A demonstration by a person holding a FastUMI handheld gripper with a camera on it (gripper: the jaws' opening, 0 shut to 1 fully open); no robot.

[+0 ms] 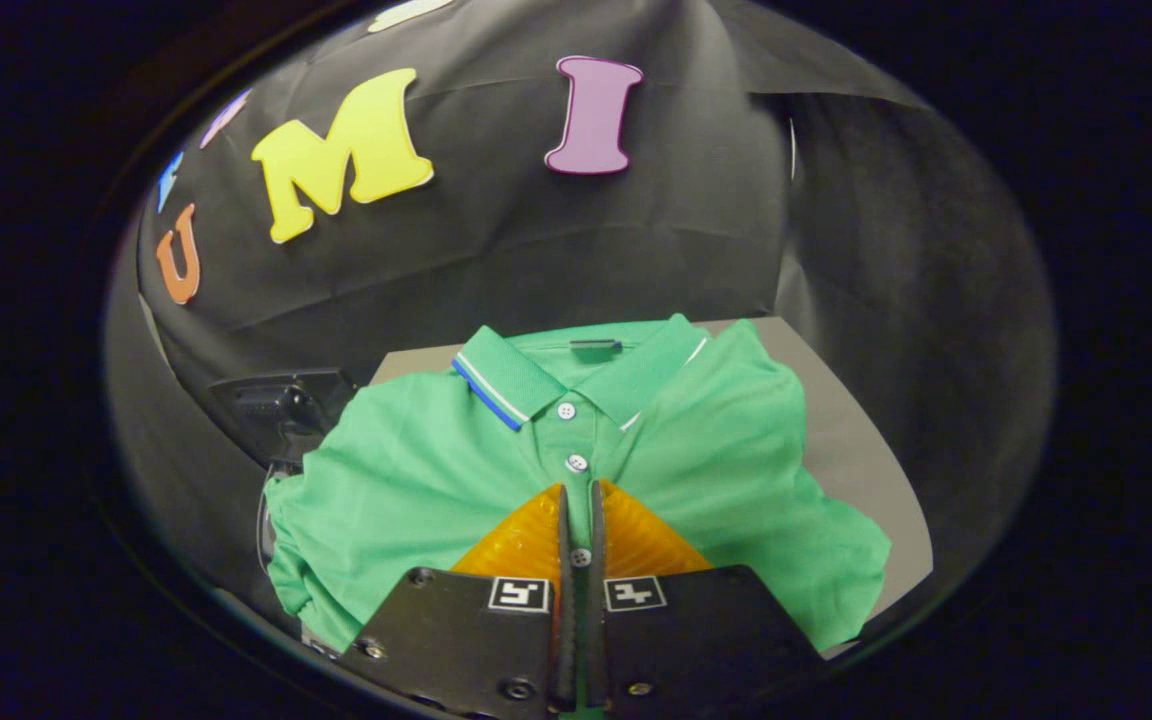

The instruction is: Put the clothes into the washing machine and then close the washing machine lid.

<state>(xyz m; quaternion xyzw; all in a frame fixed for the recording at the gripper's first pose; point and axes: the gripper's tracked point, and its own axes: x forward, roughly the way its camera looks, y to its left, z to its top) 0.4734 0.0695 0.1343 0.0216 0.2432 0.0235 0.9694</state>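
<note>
A green polo shirt with a blue-and-white trimmed collar lies spread on a grey table, collar pointing away from me. My gripper sits over the shirt's button placket. Its fingers are drawn almost together, with a strip of the green fabric and one white button pinched in the narrow gap between them. A dark machine-like object, which may be the washing machine, stands just past the shirt's left shoulder; its shape is hard to make out. The shirt's left sleeve hangs over a dark edge there.
The black cloth wall rises right behind the table and wraps around on the right. Bare grey tabletop shows to the right of the shirt, ending in an edge near the shirt's lower right hem.
</note>
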